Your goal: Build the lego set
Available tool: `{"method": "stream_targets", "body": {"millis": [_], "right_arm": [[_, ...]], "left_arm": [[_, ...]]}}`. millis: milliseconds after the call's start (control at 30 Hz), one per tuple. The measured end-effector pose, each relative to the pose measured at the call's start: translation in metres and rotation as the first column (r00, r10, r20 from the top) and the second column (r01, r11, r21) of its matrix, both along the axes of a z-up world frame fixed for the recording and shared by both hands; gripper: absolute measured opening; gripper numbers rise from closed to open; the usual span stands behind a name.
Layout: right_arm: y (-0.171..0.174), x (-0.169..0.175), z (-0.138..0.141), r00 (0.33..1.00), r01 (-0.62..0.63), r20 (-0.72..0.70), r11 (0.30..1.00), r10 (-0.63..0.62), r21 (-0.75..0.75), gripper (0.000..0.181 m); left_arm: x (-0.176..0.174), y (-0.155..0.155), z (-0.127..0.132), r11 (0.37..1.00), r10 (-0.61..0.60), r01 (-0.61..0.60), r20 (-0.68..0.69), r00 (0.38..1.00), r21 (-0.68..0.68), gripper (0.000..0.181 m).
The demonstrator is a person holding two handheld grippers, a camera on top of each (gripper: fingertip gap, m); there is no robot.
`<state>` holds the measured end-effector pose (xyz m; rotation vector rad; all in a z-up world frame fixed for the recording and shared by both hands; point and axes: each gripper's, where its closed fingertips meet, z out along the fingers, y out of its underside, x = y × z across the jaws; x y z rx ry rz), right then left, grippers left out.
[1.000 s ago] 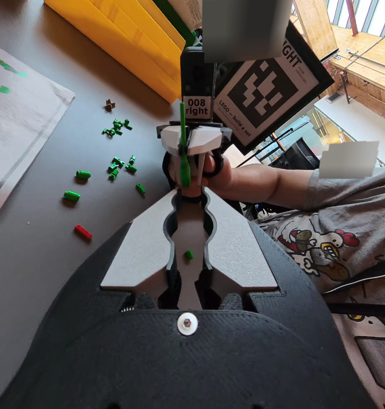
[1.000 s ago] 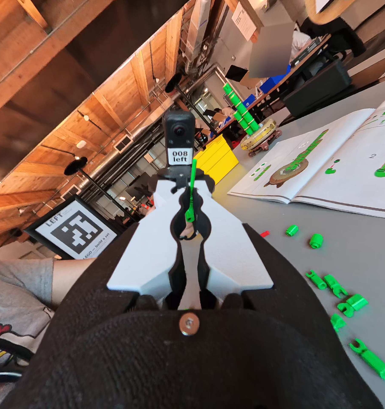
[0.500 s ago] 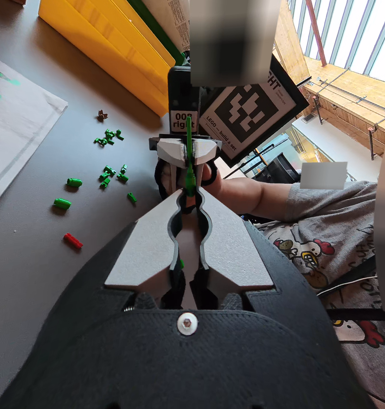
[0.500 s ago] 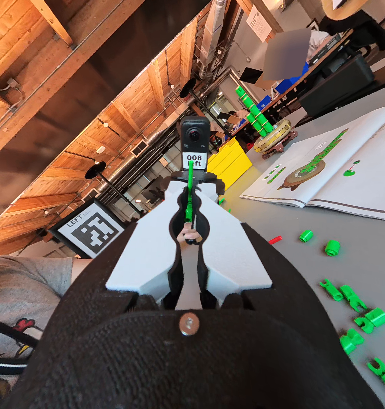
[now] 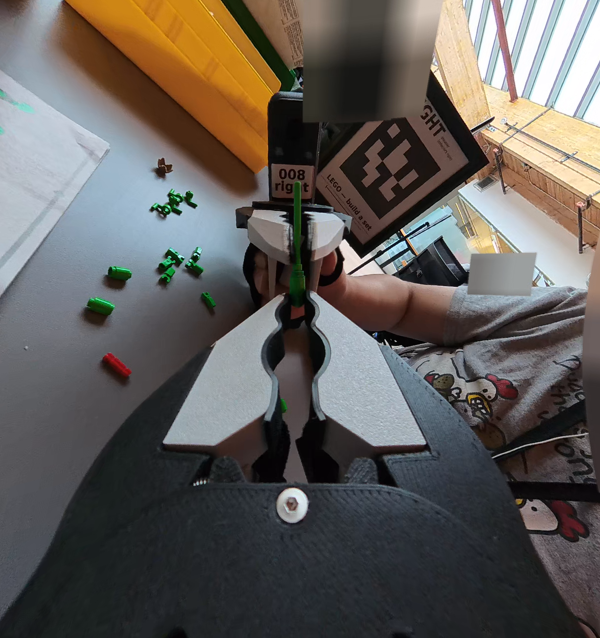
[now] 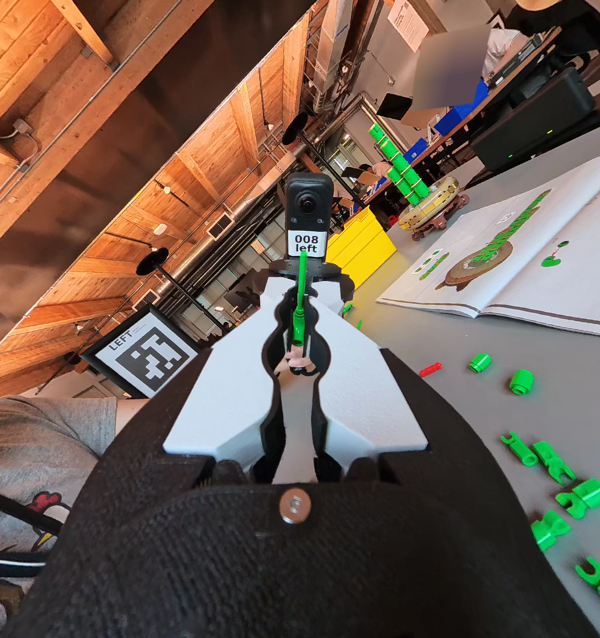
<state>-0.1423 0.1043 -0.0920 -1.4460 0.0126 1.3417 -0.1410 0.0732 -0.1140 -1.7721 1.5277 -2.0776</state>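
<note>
My left gripper [image 5: 296, 303] sits with its white fingers drawn together on the thick socket end of a slim green plastic stem piece [image 5: 297, 255], and facing it nose to nose, my right gripper [image 6: 300, 310] is pinched on the thin rod part of that same green stem, so the piece is held between the two above the dark grey worktop [image 5: 50, 397]. In the right wrist view the stem's hollow thick end points back toward my camera while the thin rod runs on between the far gripper's fingers. A tiny green bit [image 5: 283, 404] shows deep in the left gripper's throat against the inner pad; I cannot tell what it is. Loose on the worktop lie two short green cylinder bricks [image 5: 100, 305], a small red pin [image 5: 116, 364], a scatter of little green clip pieces [image 5: 179, 260], a second green cluster [image 5: 172, 203] farther off, and one small brown piece [image 5: 164, 167]. The open instruction booklet [image 6: 533, 269] lies flat on the worktop, and beyond it stands a partly built model, a tilted green stalk of stacked cylinders on a round tan and brown base [image 6: 429, 207]. A yellow box [image 5: 188, 69] rests at the worktop's far edge.
</note>
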Motion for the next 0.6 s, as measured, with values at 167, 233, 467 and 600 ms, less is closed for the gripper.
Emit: {"method": "stream_targets", "body": {"millis": [167,233,467,600], "right_arm": [[0.000,-0.001,-0.005,1.000,-0.012,0.007,0.999,0.012,-0.036,0.000],[0.000,-0.003,-0.007,0.999,-0.003,0.032,0.999,0.004,-0.038,0.000],[0.000,-0.014,-0.017,0.993,-0.022,0.116,0.997,0.030,-0.068,0.000],[0.000,-0.016,-0.016,0.992,-0.033,0.119,0.998,0.040,-0.062,0.000]], "left_arm": [[0.000,-0.002,-0.004,0.999,-0.004,0.004,-0.015,1.000,0.040,0.005],[-0.001,-0.002,-0.005,1.000,-0.016,0.016,-0.024,1.000,0.013,0.004],[0.001,-0.009,-0.014,0.997,-0.053,0.056,-0.051,0.997,0.054,0.004],[0.001,-0.010,-0.012,0.997,-0.063,0.065,-0.046,0.997,0.043,0.005]]}}
